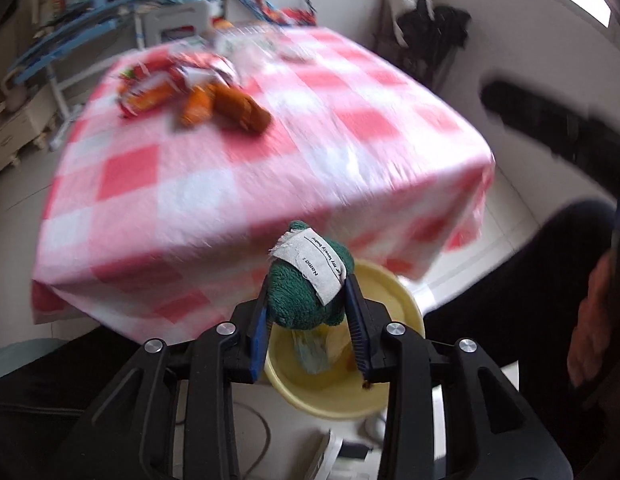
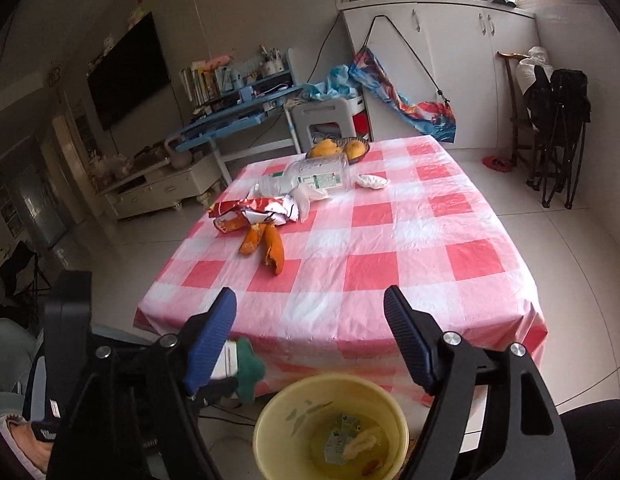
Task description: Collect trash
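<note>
My left gripper (image 1: 310, 312) is clamped on a green plush scrap (image 1: 306, 296) right above the yellow bin (image 1: 406, 300) off the counter's near edge, so it can drop straight in. My right gripper (image 2: 310, 344) hangs wide open and empty over the bin, free for the orange peels (image 2: 266, 246) and wrapper (image 2: 254, 208) near the counter's left edge.

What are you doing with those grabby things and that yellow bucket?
A person is clearing trash off the checked tablecloth with a gripper in each hand. The left gripper is shut on a green fuzzy cloth with a white tag, held just above the yellow bucket on the floor by the table. The right gripper is open and holds nothing. Some scraps already lie in the bucket. Orange peels, a red wrapper, a plastic bottle and crumpled tissue lie on the table.
</note>
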{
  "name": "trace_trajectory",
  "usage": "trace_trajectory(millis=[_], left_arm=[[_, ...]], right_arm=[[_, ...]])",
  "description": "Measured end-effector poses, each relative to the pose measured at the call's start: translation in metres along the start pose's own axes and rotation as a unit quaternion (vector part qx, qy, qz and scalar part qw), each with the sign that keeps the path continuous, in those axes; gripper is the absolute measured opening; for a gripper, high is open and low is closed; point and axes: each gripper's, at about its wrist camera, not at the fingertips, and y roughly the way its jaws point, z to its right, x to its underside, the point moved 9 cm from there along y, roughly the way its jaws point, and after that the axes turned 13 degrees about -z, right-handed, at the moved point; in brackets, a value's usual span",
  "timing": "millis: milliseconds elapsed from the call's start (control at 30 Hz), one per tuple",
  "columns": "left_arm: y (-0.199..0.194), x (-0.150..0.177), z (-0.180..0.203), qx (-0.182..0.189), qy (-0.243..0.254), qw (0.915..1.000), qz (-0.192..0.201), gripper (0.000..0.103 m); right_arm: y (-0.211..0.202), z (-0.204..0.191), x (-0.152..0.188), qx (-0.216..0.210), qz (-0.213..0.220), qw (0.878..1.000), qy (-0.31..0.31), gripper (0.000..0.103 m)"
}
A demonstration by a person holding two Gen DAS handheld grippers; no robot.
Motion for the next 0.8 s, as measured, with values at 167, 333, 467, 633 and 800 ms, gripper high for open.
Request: trace_trajectory(millis=[167,333,467,633,800], left_arm=[[0.006,0.006,0.010,-0.056,0.041,0.9975,-0.012,0.065],[-0.027,-0.013,-0.017,-0.101,-0.012,0.9926,0.066,0.086],[-0.043,-0.019,-0.055,-0.141,-0.080,0.9819,0.098,0.088],[-0.051,-0.018,-0.089,-0.129,-0.157,0.9732,0.108,0.090],[-0.048,-0.015,-0.102,-0.121,-0.187,0.9687,0.108,0.091]], right_arm=[[0.006,0.010,-0.003,0.011,0.003,1.000,0.021,0.082],[0.009,0.018,0.000,0.023,0.002,0.999,0.030,0.087],[0.012,0.016,0.003,0.031,-0.003,0.999,0.021,0.088],[0.017,0.010,0.007,0.042,-0.012,0.999,0.005,0.090],[0.020,0.006,0.009,0.050,-0.017,0.999,-0.006,0.090]])
